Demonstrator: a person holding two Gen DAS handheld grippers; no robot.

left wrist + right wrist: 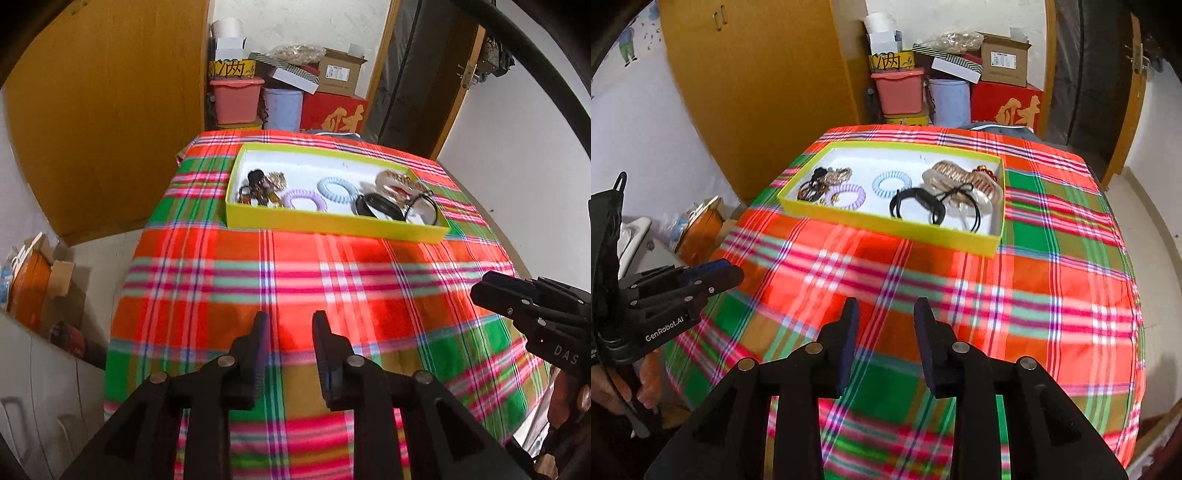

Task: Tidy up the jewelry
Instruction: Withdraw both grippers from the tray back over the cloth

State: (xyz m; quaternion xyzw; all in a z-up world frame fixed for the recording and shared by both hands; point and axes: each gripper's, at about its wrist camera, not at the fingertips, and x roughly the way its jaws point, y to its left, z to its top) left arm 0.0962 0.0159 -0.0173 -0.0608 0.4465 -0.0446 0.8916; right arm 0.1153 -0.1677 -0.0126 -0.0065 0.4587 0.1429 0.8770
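Note:
A yellow tray (332, 227) (886, 221) with a white floor lies at the far end of the plaid-covered table. In it lie a purple coil hair tie (304, 199) (847, 195), a blue coil hair tie (338, 189) (892, 184), black hair bands (376, 206) (916, 206), beige hair claws (397, 182) (960, 177) and a dark cluster of clips (258, 186) (820, 184). My left gripper (290, 317) is open and empty, over the near part of the cloth. My right gripper (886, 306) is open and empty, also short of the tray.
The table (295, 280) wears a red, green and pink plaid cloth. Behind it stand stacked boxes, a pink bin (236, 99) and a red box (332, 114). A wooden cabinet (110, 110) stands to the left. Each gripper shows at the edge of the other's view.

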